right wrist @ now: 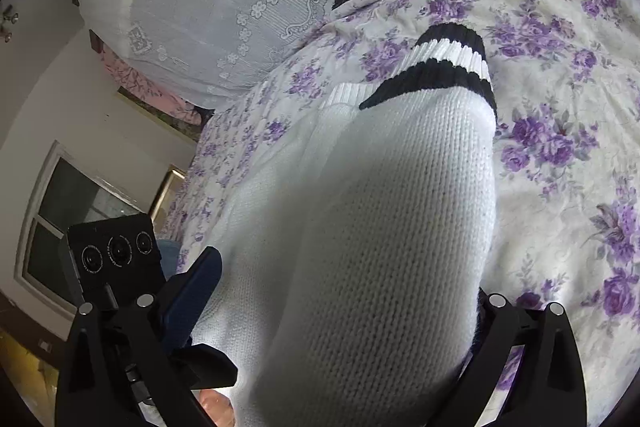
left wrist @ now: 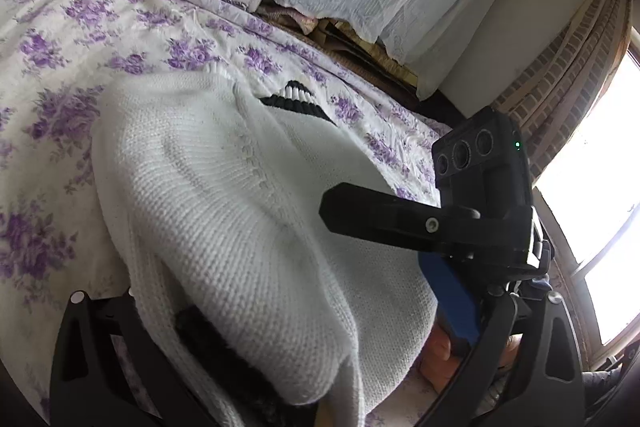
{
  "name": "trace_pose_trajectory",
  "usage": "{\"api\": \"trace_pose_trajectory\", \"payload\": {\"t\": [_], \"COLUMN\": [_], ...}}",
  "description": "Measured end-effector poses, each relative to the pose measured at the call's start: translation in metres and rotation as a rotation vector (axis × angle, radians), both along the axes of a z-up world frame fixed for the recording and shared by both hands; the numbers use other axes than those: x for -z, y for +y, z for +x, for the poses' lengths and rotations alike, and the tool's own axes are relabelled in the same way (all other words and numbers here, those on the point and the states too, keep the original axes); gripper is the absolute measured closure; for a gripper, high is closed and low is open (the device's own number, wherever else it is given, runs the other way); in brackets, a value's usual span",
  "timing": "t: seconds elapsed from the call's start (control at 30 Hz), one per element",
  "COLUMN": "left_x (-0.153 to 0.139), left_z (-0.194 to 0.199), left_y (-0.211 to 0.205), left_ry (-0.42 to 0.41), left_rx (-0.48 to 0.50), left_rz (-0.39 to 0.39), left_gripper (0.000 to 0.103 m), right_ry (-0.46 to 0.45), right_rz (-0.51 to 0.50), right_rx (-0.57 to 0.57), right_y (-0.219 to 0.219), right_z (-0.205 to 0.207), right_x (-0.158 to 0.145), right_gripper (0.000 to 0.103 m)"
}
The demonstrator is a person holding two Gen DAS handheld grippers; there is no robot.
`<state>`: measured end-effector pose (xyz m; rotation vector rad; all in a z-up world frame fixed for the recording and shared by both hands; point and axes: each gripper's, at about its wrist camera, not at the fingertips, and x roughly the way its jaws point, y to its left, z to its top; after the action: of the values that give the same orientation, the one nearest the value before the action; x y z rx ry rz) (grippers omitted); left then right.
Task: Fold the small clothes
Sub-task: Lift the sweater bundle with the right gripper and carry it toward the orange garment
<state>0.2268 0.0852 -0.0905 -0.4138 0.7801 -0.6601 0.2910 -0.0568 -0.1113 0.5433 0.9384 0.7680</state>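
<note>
Left wrist view: a white knitted sweater with black-and-white striped ribbed cuffs [left wrist: 224, 195] is draped over the left gripper [left wrist: 256, 379], its near edge bunched between the black fingers; the fingertips are buried in the knit, so whether the jaws are clenched on it cannot be told. The right gripper [left wrist: 420, 227] is seen just beside the sweater's near edge, on the window side. In the right wrist view the sweater [right wrist: 376, 227] fills the space between the right gripper's [right wrist: 344, 367] fingers and hangs from them, so it is judged to be grasping the knit. The far part of the sweater, with the striped cuff [right wrist: 444, 67], lies on the purple-flowered cream bedspread [right wrist: 560, 115]. The fold is judged best done if both held corners are kept level and carried together toward the striped cuff, the knit being held taut so no slack bunches beneath, and laid edge to edge before either grip is loosened
</note>
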Motion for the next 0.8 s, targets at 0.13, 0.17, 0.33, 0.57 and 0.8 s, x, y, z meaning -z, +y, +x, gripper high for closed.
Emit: {"api": "trace_pose_trajectory", "payload": {"t": [0.13, 0.17, 0.33, 0.57, 0.8], "left_x": [-0.014, -0.017, -0.024, -0.024, -0.026], "left_z": [-0.019, -0.024, -0.052, -0.094, -0.133], "left_y": [0.005, 0.007, 0.025, 0.044, 0.051], "left_ry": [-0.039, -0.047, -0.046, -0.032, -0.034], "left_rx": [-0.028, -0.033, -0.076, -0.119, -0.141], "left_rz": [0.026, 0.030, 0.036, 0.050, 0.044], "left_gripper": [0.005, 0.005, 0.005, 0.005, 0.005], "right_ry": [-0.021, -0.032, -0.061, -0.046, -0.054], "right_rz": [0.024, 0.021, 0.001, -0.005, -0.015], "right_rx": [-0.023, -0.034, -0.090, -0.149, -0.178], "right_y": [0.006, 0.008, 0.026, 0.047, 0.055], "right_z": [-0.013, -0.017, -0.040, -0.079, -0.118], "right_x": [-0.009, -0.014, -0.025, -0.025, -0.030], "right_gripper": [0.003, 0.003, 0.003, 0.003, 0.003]}}
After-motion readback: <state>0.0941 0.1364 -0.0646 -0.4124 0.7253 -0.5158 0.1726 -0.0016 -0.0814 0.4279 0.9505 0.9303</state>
